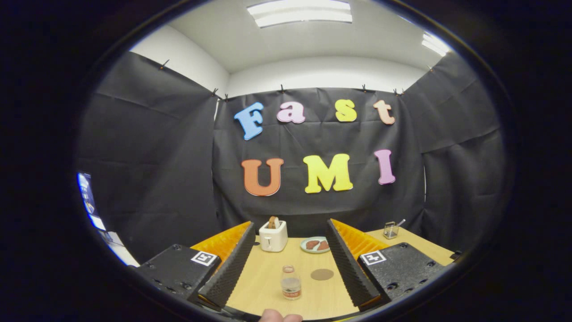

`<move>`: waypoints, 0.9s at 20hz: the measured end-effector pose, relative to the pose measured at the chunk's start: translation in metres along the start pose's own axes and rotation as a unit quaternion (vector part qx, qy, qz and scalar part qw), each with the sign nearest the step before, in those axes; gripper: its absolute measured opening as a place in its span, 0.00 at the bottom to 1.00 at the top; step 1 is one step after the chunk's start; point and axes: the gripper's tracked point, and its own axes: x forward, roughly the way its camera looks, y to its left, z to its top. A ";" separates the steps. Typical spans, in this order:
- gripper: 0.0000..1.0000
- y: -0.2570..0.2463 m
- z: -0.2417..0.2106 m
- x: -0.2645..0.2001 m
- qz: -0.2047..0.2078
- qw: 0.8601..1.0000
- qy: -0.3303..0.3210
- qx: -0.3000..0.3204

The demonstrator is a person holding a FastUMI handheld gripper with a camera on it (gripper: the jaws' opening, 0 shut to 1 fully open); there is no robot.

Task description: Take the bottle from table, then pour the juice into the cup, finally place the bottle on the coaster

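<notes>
A: How does the tool (289, 261) stand?

B: Its two fingers (228, 268) are spread wide, pinching nothing. Both hang over the pale wooden surface (263, 286), with open wood between them.

A: And the task's things, how many of each?

B: One small clear plastic bottle (290, 281), uncapped, with a red label and a little liquid at its bottom. It stands upright on the surface between the fingers, nearer their roots than their tips, touching neither. One round brown coaster (322, 274) lies flat just beside it, toward the right finger, apart from the bottle. One small clear glass cup (391, 230) with a thin stick leaning out of it stands far off, beyond the right finger, near the surface's back corner.

A: Anything else up there?

B: One white toaster (273, 237) with a single slice of brown bread (272, 222) poking from its slot, beyond the fingertips, by the left finger. One pale round plate (314, 244) just beside the toaster, carrying two dark reddish pieces of food (317, 244); what they are I cannot tell.

A: Any person?

B: Just a fingertip or two of one hand (280, 317), below the bottle at the near edge of the surface.
</notes>
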 end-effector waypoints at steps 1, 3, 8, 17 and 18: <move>1.00 0.003 -0.001 0.000 0.002 1.000 0.001 0.000; 1.00 0.004 -0.002 -0.003 0.003 1.000 0.000 -0.001; 1.00 0.018 -0.009 -0.008 0.018 1.000 0.001 -0.003; 1.00 0.025 -0.052 -0.010 0.020 0.999 0.020 -0.027; 1.00 0.026 -0.066 -0.008 0.022 0.999 0.027 -0.032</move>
